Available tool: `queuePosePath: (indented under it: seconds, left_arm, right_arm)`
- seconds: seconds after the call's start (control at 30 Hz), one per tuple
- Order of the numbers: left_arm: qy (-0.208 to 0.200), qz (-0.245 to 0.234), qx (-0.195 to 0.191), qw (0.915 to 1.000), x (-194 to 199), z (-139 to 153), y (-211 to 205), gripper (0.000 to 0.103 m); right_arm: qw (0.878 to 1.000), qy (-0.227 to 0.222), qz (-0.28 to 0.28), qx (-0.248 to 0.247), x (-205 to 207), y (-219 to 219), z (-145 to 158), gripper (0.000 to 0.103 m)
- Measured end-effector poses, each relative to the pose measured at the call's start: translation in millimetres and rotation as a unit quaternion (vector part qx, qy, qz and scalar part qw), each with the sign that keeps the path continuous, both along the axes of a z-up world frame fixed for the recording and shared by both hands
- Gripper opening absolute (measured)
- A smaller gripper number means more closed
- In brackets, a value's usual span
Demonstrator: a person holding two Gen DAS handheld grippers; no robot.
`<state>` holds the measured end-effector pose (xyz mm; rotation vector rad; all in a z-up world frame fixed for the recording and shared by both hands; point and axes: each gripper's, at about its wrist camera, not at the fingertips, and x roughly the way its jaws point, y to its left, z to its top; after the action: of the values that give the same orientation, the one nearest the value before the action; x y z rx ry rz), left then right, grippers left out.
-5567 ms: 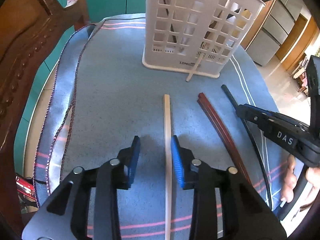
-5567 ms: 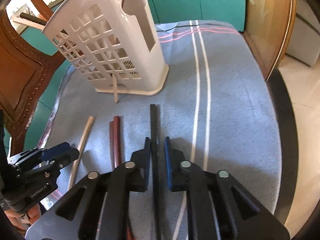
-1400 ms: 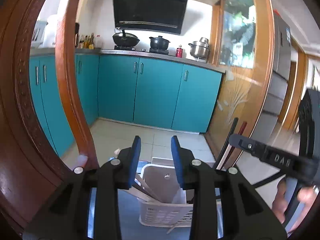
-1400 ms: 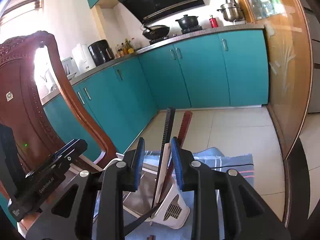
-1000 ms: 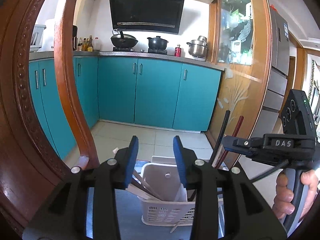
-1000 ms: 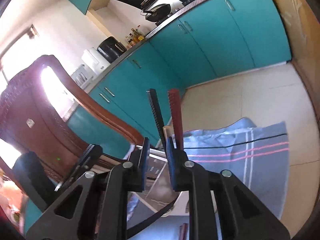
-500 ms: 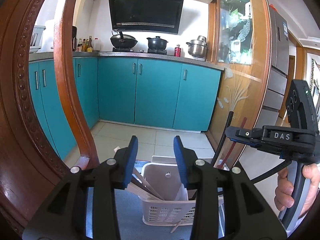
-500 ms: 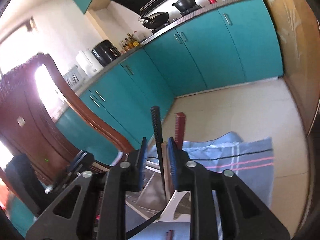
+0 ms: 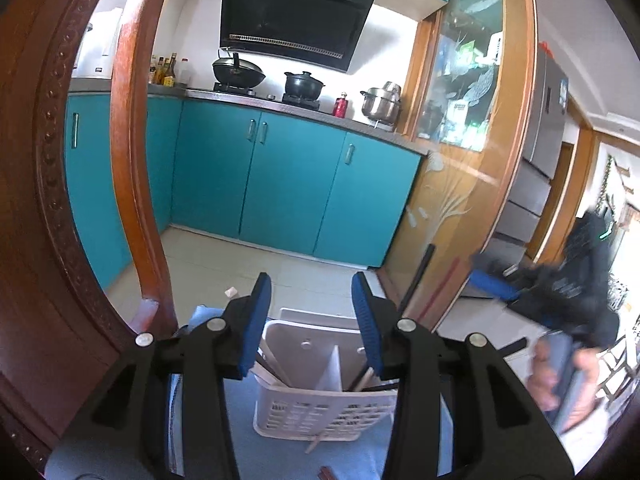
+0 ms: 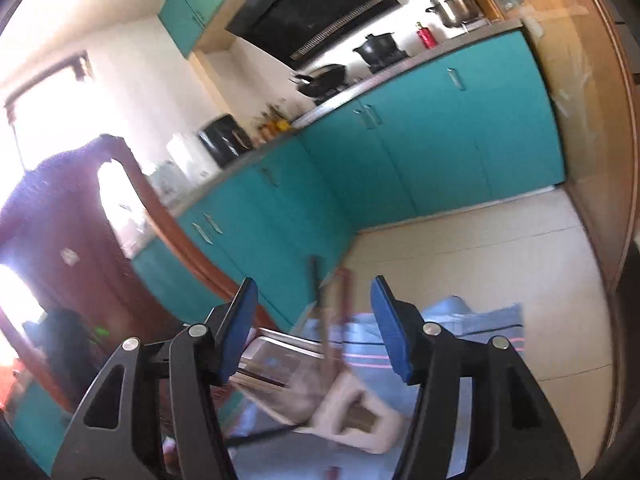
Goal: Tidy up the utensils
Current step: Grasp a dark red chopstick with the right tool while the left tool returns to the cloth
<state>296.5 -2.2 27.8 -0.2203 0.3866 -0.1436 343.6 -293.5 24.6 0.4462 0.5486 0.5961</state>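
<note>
A white slotted basket [image 9: 320, 412] stands on the blue cloth [image 9: 244, 420]. Pale wooden chopsticks [image 9: 272, 364] lean in its left compartment. A black chopstick [image 9: 418, 276] and a red one [image 9: 442, 284] stand in its right compartment. My left gripper [image 9: 311, 284] hovers above the basket, its jaws opening with nothing between them. My right gripper [image 10: 314, 288] is also opening. The blurred black chopstick [image 10: 318, 292] and red chopstick [image 10: 344, 296] show beyond its gap, and the pads touch neither. In the left wrist view the right gripper [image 9: 490, 284] is a blur to the right of the basket.
A carved wooden chair back [image 9: 60, 240] curves close on the left. Another red chopstick [image 9: 326, 472] lies on the cloth in front of the basket. A wooden stick [image 9: 314, 442] pokes out at the basket's base. Teal cabinets [image 9: 280, 184] and tiled floor lie beyond the table.
My right gripper has opened wide off the black chopstick and drawn back to the right. The black and red chopsticks now stand free in the basket. My left jaws widened slightly.
</note>
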Motion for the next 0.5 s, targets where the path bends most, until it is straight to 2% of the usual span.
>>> queuePosePath:
  seconds: [0.1,0.13,0.2,0.23,0.3,0.33,0.43,0.5]
  left_arm:
    - [0.011,-0.032,0.006,0.9994,-8.4,1.3,-2.5,0.042]
    - [0.016,-0.041,0.014,0.999,-10.6,-0.1,-4.6,0.042]
    - [0.039,-0.056,0.047,0.9966,-20.3,-10.3,-14.4,0.042]
    - [0.051,-0.061,0.07,0.9944,-27.1,-20.5,-20.3,0.042]
    - [0.066,-0.054,0.103,0.991,-37.3,-42.1,-24.4,0.042]
    - [0.087,-0.044,0.118,0.9882,-40.6,-61.2,-22.7,0.042]
    - [0.159,-0.025,0.108,0.9812,-36.0,-98.7,-4.7,0.041]
    - [0.21,-0.003,0.083,0.9743,-30.5,-120.2,15.7,0.041]
  right_arm:
    - [0.999,0.048,0.0,0.014,7.4,-8.2,-22.3,0.058]
    - [0.999,0.052,0.0,0.005,3.4,-8.7,-26.3,0.058]
    - [0.998,0.059,-0.017,-0.032,-8.4,-11.0,-32.3,0.058]
    - [0.994,0.075,-0.037,-0.065,-15.0,-12.3,-38.0,0.058]
    - [0.986,0.097,-0.056,-0.125,-26.6,-10.8,-48.2,0.058]
    - [0.982,0.104,-0.056,-0.148,-35.2,-7.6,-55.0,0.058]
    - [0.972,0.129,-0.007,-0.195,-62.1,20.8,-86.3,0.058]
    - [0.961,0.134,0.04,-0.237,-82.9,52.8,-110.8,0.056]
